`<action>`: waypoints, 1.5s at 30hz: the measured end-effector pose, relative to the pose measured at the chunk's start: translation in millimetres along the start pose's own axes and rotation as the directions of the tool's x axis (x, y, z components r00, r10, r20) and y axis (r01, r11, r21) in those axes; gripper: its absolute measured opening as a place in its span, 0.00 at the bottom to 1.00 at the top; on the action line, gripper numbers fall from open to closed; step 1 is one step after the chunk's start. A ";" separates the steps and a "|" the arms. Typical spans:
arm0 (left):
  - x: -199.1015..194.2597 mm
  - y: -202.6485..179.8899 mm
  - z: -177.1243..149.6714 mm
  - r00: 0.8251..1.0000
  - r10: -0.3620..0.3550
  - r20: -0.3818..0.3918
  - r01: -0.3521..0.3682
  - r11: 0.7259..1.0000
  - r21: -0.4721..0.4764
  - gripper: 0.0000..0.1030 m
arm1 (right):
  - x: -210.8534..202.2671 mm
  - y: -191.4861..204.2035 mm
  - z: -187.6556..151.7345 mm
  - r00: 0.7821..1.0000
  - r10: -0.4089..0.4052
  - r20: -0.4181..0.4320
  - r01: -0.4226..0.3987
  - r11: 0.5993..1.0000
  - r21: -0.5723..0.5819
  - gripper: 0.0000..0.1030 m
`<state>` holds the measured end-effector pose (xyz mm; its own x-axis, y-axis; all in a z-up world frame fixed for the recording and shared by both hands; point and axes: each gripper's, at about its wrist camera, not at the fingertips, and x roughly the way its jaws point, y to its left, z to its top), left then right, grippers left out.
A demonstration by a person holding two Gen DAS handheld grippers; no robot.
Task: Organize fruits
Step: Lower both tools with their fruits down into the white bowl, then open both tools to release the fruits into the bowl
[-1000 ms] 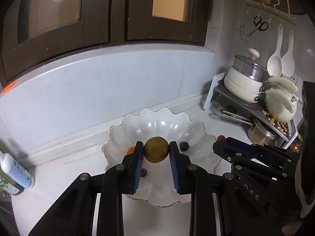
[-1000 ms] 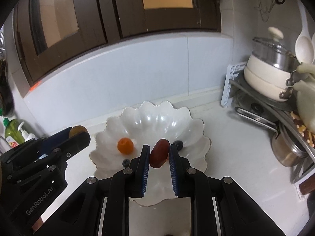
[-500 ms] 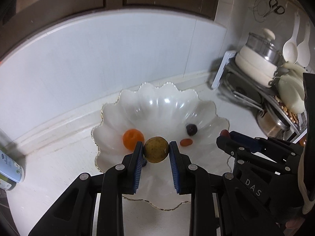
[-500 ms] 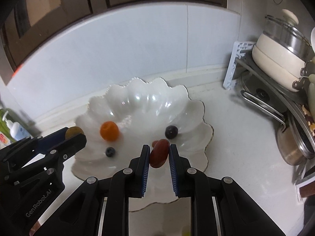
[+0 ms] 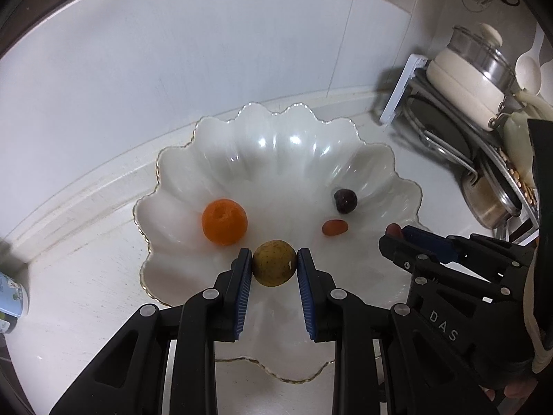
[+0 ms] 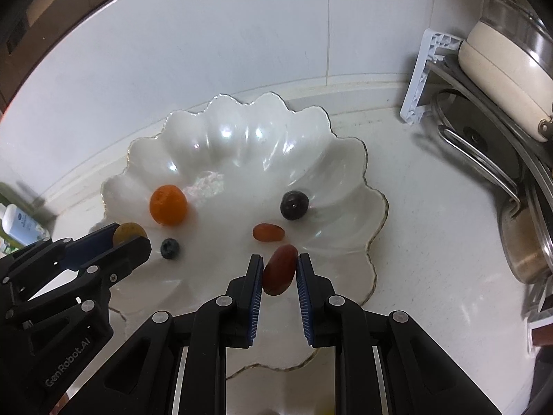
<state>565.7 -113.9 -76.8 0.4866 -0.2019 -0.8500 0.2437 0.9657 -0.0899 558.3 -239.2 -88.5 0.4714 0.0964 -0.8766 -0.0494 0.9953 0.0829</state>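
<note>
Yellow-green round fruit (image 5: 274,263) is pinched between the blue pads of the left hand-held gripper (image 5: 274,264), held across its widest part, above the near side of the scalloped white bowl (image 5: 276,131). Looks small, light, firm-skinned and smooth; a round shape like that probably rolls once let go, so release low inside the bowl, not near the rim.

Red oblong fruit (image 6: 280,269) is clamped by the right hand-held gripper (image 6: 280,271), pads on its long sides, tilted, over the bowl's near-right part. Likely soft and thin-skinned, so squeeze lightly; gripping across the short axis as now is the stable option.

Already in the bowl: orange citrus (image 5: 224,221) at left, blueberry (image 6: 170,248) near it, dark round fruit (image 5: 345,200) at right, small orange-red oblong piece (image 5: 334,227) just in front of it. All apart from each other.

Bowl looks glossy and probably fragile ceramic or glass, slick inside; avoid knocking the rim with the fingers. It sits on the white tabletop (image 6: 432,228), with the pot rack (image 6: 428,79) well off to the right.
</note>
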 end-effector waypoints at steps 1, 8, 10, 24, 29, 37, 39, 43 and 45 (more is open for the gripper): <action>1.8 -0.1 0.2 1.000 0.002 -0.007 -0.002 1.000 0.001 0.26 | 2.1 -0.2 0.4 1.000 0.002 -0.007 -0.002 1.000 0.000 0.20; 14.5 0.6 1.3 0.998 0.022 -0.063 -0.022 1.000 0.005 0.26 | 12.9 -0.8 1.4 0.999 -0.007 -0.049 0.006 1.000 -0.013 0.21; 16.7 1.0 1.4 0.997 0.021 -0.074 -0.021 1.000 0.005 0.26 | 16.7 0.1 1.2 0.998 -0.016 -0.063 0.014 1.000 -0.018 0.21; 28.4 -0.4 0.0 0.993 0.036 -0.111 -0.035 0.999 0.014 0.27 | 27.2 0.8 2.8 0.995 -0.025 -0.098 0.023 0.999 -0.028 0.21; 27.2 0.7 1.4 0.994 0.039 -0.104 -0.038 0.999 0.005 0.33 | 27.0 -1.2 3.3 0.995 -0.019 -0.100 0.018 1.000 -0.010 0.22; 17.8 3.3 0.2 0.995 0.058 -0.078 -0.057 0.998 0.007 0.39 | 22.3 -3.2 1.7 0.995 -0.027 -0.094 0.027 1.000 -0.009 0.27; 14.5 3.4 0.1 0.996 0.064 -0.068 -0.064 0.998 0.010 0.39 | 19.8 -3.4 1.1 0.996 -0.032 -0.087 0.031 0.999 -0.010 0.28; 7.3 3.8 0.1 0.996 0.073 -0.052 -0.072 0.997 0.010 0.39 | 13.0 -4.6 -0.7 0.997 -0.025 -0.078 0.025 1.000 -0.004 0.28; 1.9 2.8 0.0 0.996 0.083 -0.037 -0.082 0.996 0.016 0.39 | 8.6 -4.2 -1.3 0.997 -0.021 -0.070 0.021 1.000 -0.002 0.28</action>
<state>567.3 -111.6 -78.7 0.4734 -0.1150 -0.8733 0.2160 0.9763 -0.0115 561.4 -242.5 -97.0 0.4100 0.0745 -0.9090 -0.0411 0.9972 0.0632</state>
